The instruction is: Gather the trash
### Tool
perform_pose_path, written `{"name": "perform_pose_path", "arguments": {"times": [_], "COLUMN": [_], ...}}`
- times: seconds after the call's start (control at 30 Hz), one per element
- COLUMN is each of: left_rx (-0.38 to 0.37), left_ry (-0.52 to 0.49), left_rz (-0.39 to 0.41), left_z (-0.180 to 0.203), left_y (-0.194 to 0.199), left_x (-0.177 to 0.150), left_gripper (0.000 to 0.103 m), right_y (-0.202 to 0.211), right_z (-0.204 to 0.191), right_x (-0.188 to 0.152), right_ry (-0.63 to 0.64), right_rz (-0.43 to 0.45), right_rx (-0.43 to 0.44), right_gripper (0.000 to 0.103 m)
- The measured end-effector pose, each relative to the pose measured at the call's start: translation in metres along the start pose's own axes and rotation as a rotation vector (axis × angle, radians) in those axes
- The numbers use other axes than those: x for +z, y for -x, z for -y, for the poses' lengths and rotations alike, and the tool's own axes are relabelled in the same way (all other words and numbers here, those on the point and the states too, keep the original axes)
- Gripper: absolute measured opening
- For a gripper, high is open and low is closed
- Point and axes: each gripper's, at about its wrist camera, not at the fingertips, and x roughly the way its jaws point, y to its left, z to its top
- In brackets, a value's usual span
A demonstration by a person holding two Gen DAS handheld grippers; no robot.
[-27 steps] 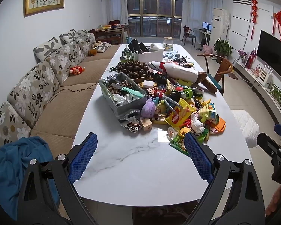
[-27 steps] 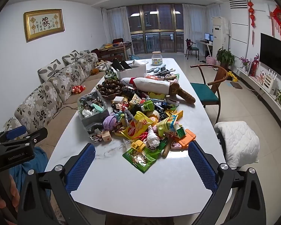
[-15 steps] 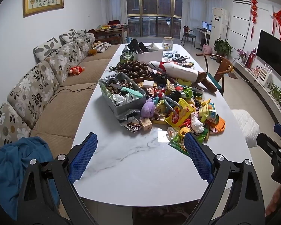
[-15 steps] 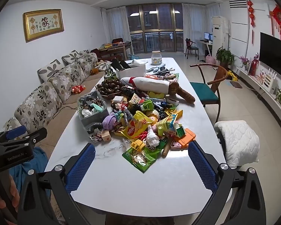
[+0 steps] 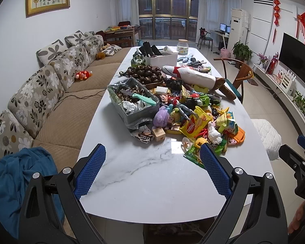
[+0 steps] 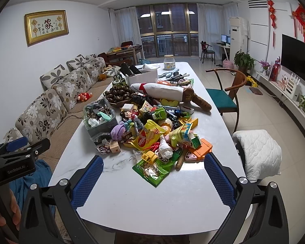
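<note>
Both tools hover over the near end of a white marble table (image 6: 172, 199), trash run not yet begun. Left gripper (image 5: 152, 172) and right gripper (image 6: 152, 181) both gape wide w/ nothing between the blue pads; each points down at bare tabletop, short of the pile.

Trash sits mid-table, mixed in w/ toys: a green snack wrapper (image 6: 152, 170) at the pile's near edge, a crumpled white tissue (image 6: 165, 149) just behind it, a yellow snack bag (image 6: 147, 138) further in. A lined grey bin (image 5: 132, 103) (already part full, a teal-handled knife on top) stands on the sofa side, touching the clutter.

Best first pick, by my read: the green wrapper, nearest the right tool and clear on its near side. It lies flat, so come in low, pinch a raised edge, don't press down. Lift slowly; neighbouring toys may drag along. Left tool looks better placed for the bin side.
</note>
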Motion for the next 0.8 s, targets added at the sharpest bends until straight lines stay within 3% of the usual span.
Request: {"name": "perform_pose_path", "arguments": {"times": [0.8], "left_rx": [-0.001], "left_ry": [0.002], "left_rz": [-0.003], "left_z": [-0.0003], "left_y": [-0.0003], "left_x": [0.0000], "left_gripper": [0.091], "right_y": [0.0024], "right_z": [0.0002], "right_x": [-0.0012], "right_ry": [0.000], "right_rz": [-0.002], "right_rx": [0.002], "right_gripper": [0.098]}}
